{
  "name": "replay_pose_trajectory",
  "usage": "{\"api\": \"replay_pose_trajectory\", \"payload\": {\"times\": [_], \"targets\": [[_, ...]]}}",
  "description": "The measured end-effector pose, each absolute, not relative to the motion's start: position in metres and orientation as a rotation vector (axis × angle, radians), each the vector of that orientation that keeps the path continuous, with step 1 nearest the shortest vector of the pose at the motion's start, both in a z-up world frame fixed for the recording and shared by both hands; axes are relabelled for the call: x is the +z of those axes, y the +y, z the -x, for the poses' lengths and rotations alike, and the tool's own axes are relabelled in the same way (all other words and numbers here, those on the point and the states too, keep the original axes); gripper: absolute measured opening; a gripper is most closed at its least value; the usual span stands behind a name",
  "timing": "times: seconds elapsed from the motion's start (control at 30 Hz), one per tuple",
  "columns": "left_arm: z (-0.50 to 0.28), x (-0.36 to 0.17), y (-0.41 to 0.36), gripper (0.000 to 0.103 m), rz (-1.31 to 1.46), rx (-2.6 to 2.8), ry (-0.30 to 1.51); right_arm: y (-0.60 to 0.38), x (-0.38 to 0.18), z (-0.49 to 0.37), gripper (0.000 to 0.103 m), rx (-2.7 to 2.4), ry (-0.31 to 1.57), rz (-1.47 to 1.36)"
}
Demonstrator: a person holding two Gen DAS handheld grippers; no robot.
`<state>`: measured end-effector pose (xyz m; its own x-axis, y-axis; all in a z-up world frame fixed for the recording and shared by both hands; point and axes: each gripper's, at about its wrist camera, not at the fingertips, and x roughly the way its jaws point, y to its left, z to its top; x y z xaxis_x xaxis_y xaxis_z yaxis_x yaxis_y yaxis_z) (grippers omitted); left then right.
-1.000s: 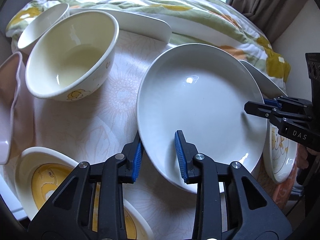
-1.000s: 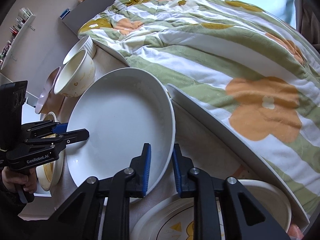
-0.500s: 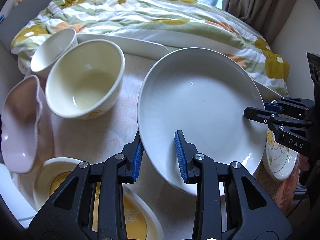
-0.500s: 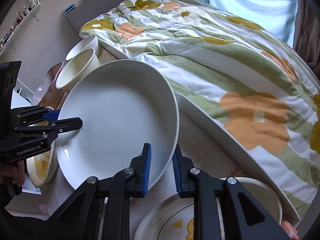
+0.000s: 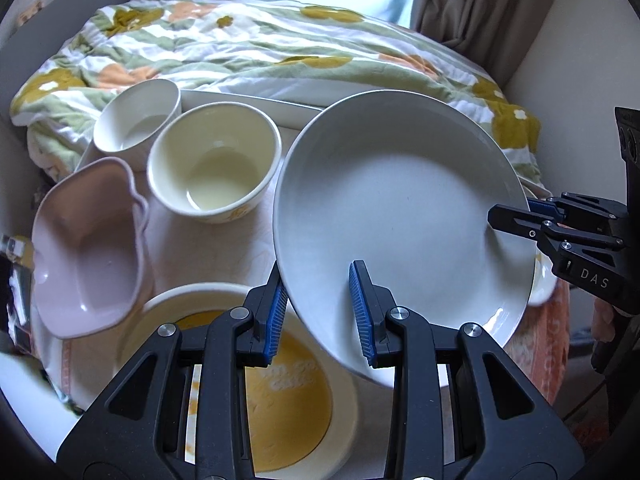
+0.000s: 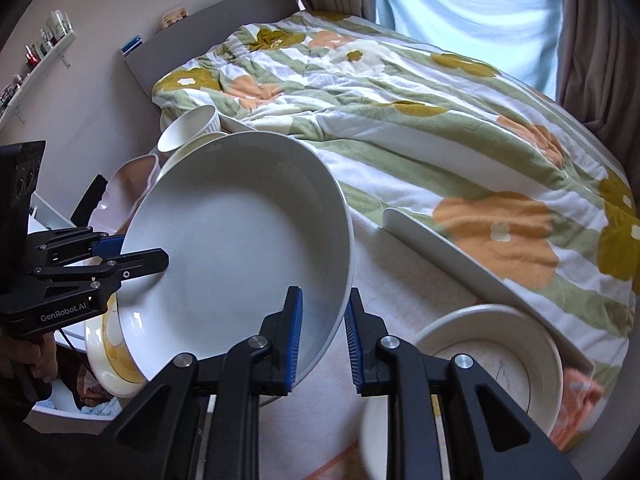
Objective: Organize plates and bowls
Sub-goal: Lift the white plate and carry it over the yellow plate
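Bedside table [image 5: 248, 240], "DAS" right gripper [image 5: 516, 216], "GenRobot.AI" left gripper [image 6: 136, 256], white plate [image 5: 400, 216]

Left wrist view: large white plate [image 5: 396, 216] held off the table at two points on its rim.

The left gripper [image 5: 318, 308] straddles the near rim, one blue-padded finger under the plate and one over it; whether the pads press the rim cannot be told. The right gripper [image 5: 516, 216] pinches the far right rim. The plate tilts, its near edge over a yellow-centred plate [image 5: 340, 412] below. Left of it stand a cream bowl [image 5: 214, 168] and, just behind and touching, a white bowl [image 5: 136, 120]. A pink dish [image 5: 88, 248] sits nearer left. A flowered quilt [image 5: 248, 48] lies beyond.
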<state>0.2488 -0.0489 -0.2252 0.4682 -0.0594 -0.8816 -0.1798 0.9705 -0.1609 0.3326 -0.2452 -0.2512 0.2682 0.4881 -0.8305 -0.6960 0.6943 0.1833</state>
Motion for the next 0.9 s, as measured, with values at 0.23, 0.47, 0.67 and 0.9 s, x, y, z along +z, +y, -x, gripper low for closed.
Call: {"api": "replay_pose_trajectory", "payload": {"times": [0.23, 0.47, 0.67, 0.9], "targets": [[-0.199, -0.212, -0.016, 0.028, 0.187, -0.051, 1.086, -0.223, -0.236, -0.260, 0.019, 0.665, 1.019, 0.133], [-0.154, -0.220, 0.026, 0.028, 0.113, -0.133, 1.105, -0.189, -0.251, -0.197, 0.019, 0.561, 1.049, 0.015], [-0.134, -0.239, 0.049, 0.028, 0.088, -0.156, 1.130, -0.166, -0.275, -0.157, 0.019, 0.499, 1.085, -0.040], [-0.127, -0.263, 0.055, 0.028, 0.099, -0.213, 1.141, -0.158, -0.288, -0.148, 0.019, 0.421, 1.082, -0.041]]}}
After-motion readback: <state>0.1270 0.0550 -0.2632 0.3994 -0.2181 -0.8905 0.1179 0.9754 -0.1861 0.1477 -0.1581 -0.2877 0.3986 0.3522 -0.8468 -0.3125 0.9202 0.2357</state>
